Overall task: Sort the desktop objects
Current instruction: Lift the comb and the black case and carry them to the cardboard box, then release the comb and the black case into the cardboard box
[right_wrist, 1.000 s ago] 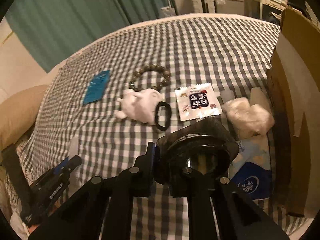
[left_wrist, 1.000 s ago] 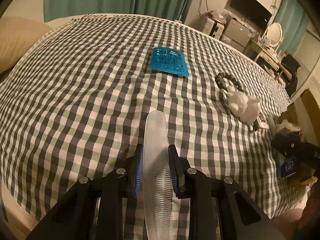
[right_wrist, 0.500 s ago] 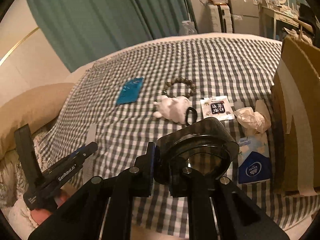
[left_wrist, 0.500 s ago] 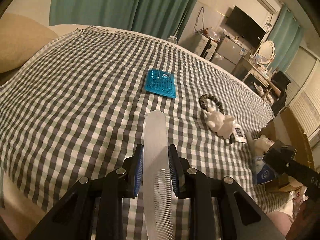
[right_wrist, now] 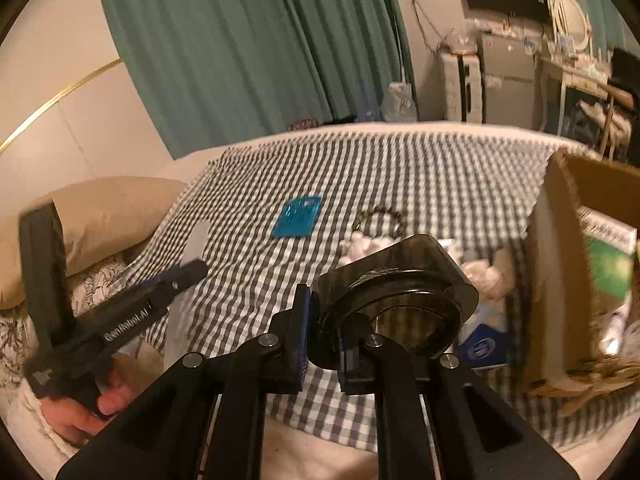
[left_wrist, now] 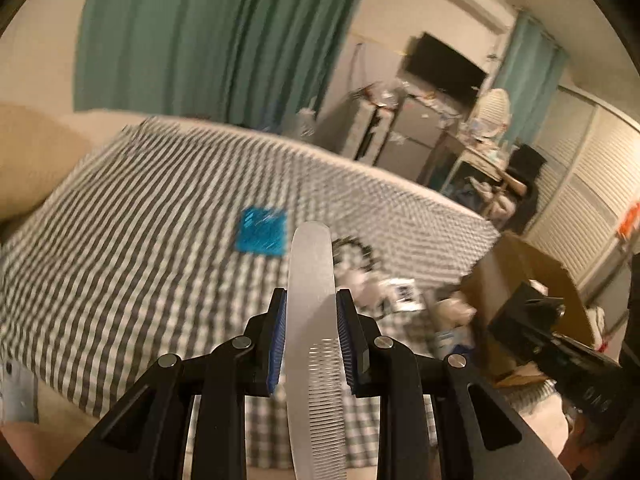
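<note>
Comb [left_wrist: 312, 320], pale and translucent, sits lengthwise between the blue pads of the left tool [left_wrist: 312, 330], pinched across its flat width near the middle, smooth handle end pointing forward and the fine teeth trailing back toward the camera. It looks light, thin and fairly stiff, with slick plastic faces; a grip across the solid spine, clear of the teeth, seems the safest hold, since the teeth would likely bend or let it pivot.

The right tool [right_wrist: 322, 332] is pressed nearly together on the rim of a dark smoky plastic piece [right_wrist: 400, 292], a rounded, hollow, hood-like shape whose exact kind I cannot tell. It appears rigid and light, and the thin wall gives only a narrow bite, so it could swing in the pads.

In the right wrist view a cardboard box [right_wrist: 560, 272] stands open at the right edge of the frame, on the gingham bedspread [right_wrist: 248, 280]; a green-and-white packet [right_wrist: 608, 264] shows inside, the rest of its contents being blurred. Left of the box on the bed lie crumpled tissue [right_wrist: 484, 276], a blue-and-white tissue pack [right_wrist: 484, 340], a white plush toy [right_wrist: 360, 246], a bead bracelet [right_wrist: 380, 216] and a blue blister card [right_wrist: 298, 216], all soft or light. A hand [right_wrist: 80, 408] at lower left carries the left tool.
</note>
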`<act>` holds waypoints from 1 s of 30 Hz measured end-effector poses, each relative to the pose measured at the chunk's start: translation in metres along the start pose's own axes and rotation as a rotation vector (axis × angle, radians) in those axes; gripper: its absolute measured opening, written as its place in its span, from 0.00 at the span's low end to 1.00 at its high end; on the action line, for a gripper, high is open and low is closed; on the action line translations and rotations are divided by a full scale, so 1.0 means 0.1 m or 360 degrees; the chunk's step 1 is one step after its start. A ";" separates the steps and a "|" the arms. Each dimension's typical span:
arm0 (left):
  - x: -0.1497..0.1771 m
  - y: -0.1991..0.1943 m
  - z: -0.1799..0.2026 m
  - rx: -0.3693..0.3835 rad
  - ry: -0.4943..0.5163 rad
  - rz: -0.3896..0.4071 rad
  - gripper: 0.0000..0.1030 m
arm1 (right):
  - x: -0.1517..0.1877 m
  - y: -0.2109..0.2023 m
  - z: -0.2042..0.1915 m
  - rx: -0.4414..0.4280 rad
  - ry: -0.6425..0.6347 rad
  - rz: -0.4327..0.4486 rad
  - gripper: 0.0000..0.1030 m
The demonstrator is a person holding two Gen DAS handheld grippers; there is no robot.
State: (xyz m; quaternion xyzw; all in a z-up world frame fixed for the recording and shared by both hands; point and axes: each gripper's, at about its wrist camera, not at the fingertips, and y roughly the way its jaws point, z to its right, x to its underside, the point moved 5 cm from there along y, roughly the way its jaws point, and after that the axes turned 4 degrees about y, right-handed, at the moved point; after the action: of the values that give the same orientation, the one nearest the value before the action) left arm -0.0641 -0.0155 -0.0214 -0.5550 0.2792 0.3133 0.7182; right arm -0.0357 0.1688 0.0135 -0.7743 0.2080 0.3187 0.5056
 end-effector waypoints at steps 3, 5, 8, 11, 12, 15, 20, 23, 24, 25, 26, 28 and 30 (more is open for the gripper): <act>-0.18 -0.08 0.36 0.0065 0.0079 0.0029 0.24 | -0.08 -0.23 0.06 0.0050 -0.0024 0.0081 0.10; -0.29 -0.13 0.62 0.0107 0.0137 0.0055 0.24 | -0.18 -0.38 0.12 0.0080 -0.0055 0.0118 0.10; -0.41 -0.16 1.03 0.0194 0.0199 0.0081 0.24 | -0.31 -0.61 0.27 0.0149 -0.0080 0.0187 0.10; -0.52 -0.16 1.45 0.0314 0.0236 0.0079 0.24 | -0.46 -0.83 0.52 0.0183 -0.0044 0.0252 0.10; -0.56 -0.16 1.60 0.0348 0.0257 0.0076 0.24 | -0.51 -0.91 0.64 0.0218 -0.0036 0.0273 0.10; -0.68 -0.14 2.05 0.0467 0.0304 0.0080 0.24 | -0.58 -1.04 0.94 0.0300 -0.0020 0.0289 0.10; -0.68 -0.02 2.75 0.0603 0.0406 0.0037 0.24 | -0.60 -1.13 1.57 0.0416 0.0080 0.0265 0.10; -0.60 0.12 3.06 0.0662 0.0444 -0.0012 0.24 | -0.54 -1.12 1.94 0.0457 0.0162 0.0244 0.10; -0.58 0.18 3.13 0.0685 0.0445 -0.0039 0.24 | -0.50 -1.09 2.07 0.0481 0.0191 0.0228 0.10; -0.54 0.27 3.19 0.0705 0.0454 -0.0075 0.24 | -0.47 -1.05 2.18 0.0491 0.0212 0.0205 0.10; -0.52 0.34 3.23 0.0704 0.0464 -0.0100 0.24 | -0.44 -1.05 2.26 0.0496 0.0227 0.0188 0.10; -0.45 0.50 3.27 0.0694 0.0474 -0.0159 0.24 | -0.35 -0.96 2.42 0.0510 0.0266 0.0140 0.10; -0.39 0.65 3.30 0.0719 0.0446 -0.0219 0.24 | -0.26 -0.90 2.55 0.0502 0.0296 0.0111 0.10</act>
State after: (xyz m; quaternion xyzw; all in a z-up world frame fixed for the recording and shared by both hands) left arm -0.1212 0.3116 0.0421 -0.4362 0.4004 0.1137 0.7978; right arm -0.0686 0.4382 0.0174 -0.7038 0.3281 0.2264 0.5880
